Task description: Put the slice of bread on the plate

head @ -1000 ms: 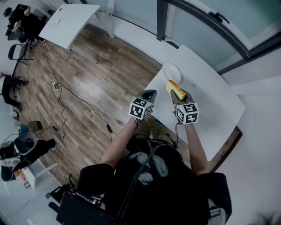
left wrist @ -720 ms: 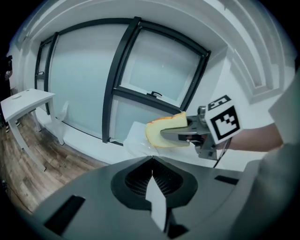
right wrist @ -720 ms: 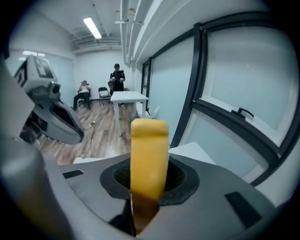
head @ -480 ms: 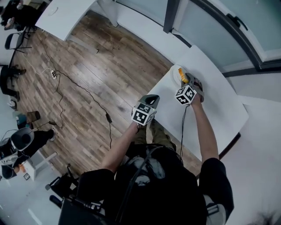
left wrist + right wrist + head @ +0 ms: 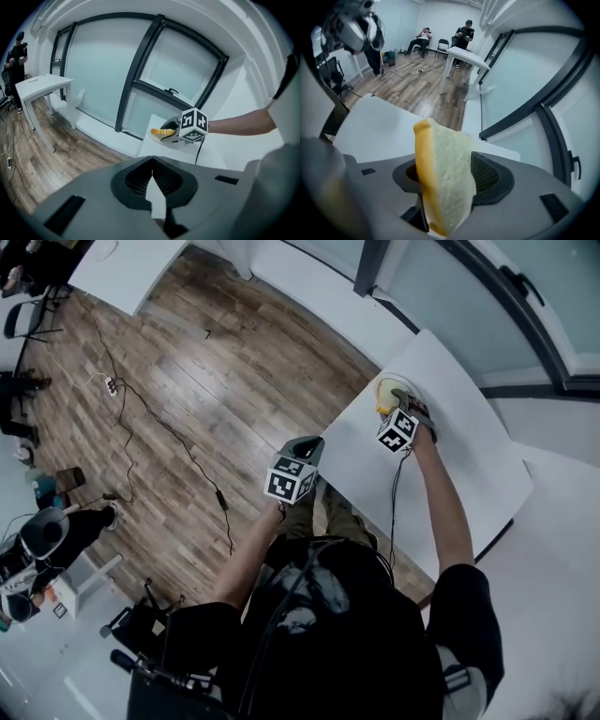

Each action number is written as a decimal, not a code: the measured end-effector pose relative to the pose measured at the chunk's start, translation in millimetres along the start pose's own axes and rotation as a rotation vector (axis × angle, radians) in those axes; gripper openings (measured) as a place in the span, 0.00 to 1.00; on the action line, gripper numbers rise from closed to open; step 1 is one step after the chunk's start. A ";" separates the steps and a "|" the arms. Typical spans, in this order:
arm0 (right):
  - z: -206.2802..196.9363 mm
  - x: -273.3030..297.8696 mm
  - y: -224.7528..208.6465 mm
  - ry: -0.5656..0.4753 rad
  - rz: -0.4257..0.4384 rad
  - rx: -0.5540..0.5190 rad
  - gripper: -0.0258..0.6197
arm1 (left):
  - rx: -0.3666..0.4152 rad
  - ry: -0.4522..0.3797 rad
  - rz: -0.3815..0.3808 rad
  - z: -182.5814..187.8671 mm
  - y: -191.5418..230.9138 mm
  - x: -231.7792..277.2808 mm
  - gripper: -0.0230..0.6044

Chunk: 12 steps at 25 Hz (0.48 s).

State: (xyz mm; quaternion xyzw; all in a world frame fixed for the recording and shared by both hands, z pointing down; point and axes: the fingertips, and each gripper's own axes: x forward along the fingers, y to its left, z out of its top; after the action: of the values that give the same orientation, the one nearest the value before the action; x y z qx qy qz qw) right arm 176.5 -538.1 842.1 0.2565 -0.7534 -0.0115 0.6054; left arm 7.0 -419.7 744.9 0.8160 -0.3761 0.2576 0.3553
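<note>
A slice of bread [image 5: 443,178] with a yellow crust stands on edge between the jaws of my right gripper [image 5: 450,176]. The jaws are opening; the right pad [image 5: 490,178] shows bare beside the slice, apart from it. In the head view the right gripper [image 5: 398,407] points down at the white plate [image 5: 392,381] at the table's far left corner, with the bread [image 5: 382,401] over the plate. In the left gripper view the bread [image 5: 159,132] lies low over the plate [image 5: 154,138]. My left gripper [image 5: 152,161] is shut and empty, hanging off the table's left edge [image 5: 305,448].
The white table [image 5: 459,465] runs right from the plate, beside a glass wall [image 5: 469,306]. Wood floor with cables [image 5: 150,418] lies left. A second white table [image 5: 468,56] and several people [image 5: 464,30] are far behind.
My right gripper carried the bread across the table to the plate, rolled over and sank over it. The left gripper slid down and left, off the table's edge.
</note>
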 end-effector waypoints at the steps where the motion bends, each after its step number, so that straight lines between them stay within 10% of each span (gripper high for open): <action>1: 1.2 -1.0 3.5 -0.002 0.043 0.021 0.42 | 0.002 0.000 -0.007 1.5 -0.5 0.7 0.05; 12: -31.3 -22.4 9.8 0.105 0.006 0.019 0.55 | 0.061 0.035 -0.088 -0.2 -19.6 3.5 0.05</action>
State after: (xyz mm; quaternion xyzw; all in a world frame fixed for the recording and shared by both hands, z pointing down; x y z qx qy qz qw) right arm 204.7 -511.5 833.3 0.2600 -0.7213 0.0110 0.6418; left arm 24.7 -412.0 739.8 0.8376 -0.3257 0.2671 0.3478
